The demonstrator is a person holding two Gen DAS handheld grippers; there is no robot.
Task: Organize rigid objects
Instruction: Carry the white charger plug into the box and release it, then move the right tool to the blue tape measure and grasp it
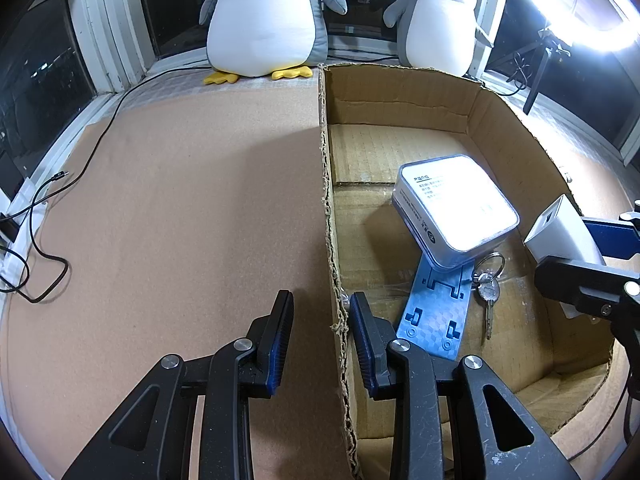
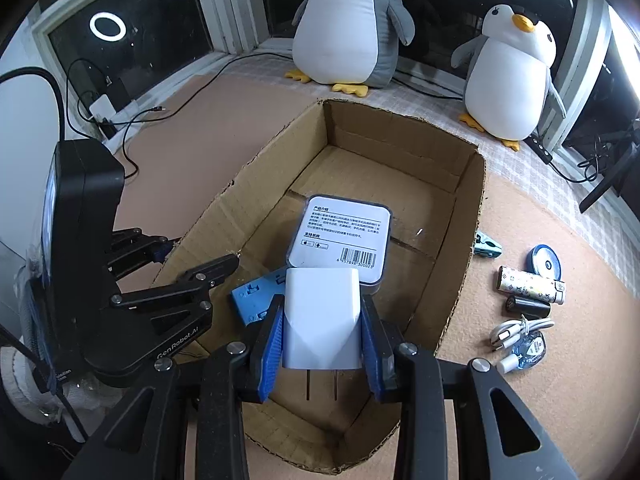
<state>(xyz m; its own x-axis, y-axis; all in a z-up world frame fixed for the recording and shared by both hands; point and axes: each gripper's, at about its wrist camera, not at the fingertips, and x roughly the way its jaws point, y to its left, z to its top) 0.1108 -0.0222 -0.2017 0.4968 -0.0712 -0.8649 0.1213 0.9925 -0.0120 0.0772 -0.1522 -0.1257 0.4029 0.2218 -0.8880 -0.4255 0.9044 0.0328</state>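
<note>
Right wrist view: the right gripper clamps a white charger, smooth and boxy with 2 metal prongs pointing back, over the cardboard box. Below lie a white product case and a blue stand. The left gripper straddles the box's left wall, jaws apart, holding nothing.

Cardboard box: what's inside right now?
Inside the cardboard box: a white case lying partly on a blue stand, with keys beside it. The stand's far end is covered. The right gripper holds a white charger above.
</note>
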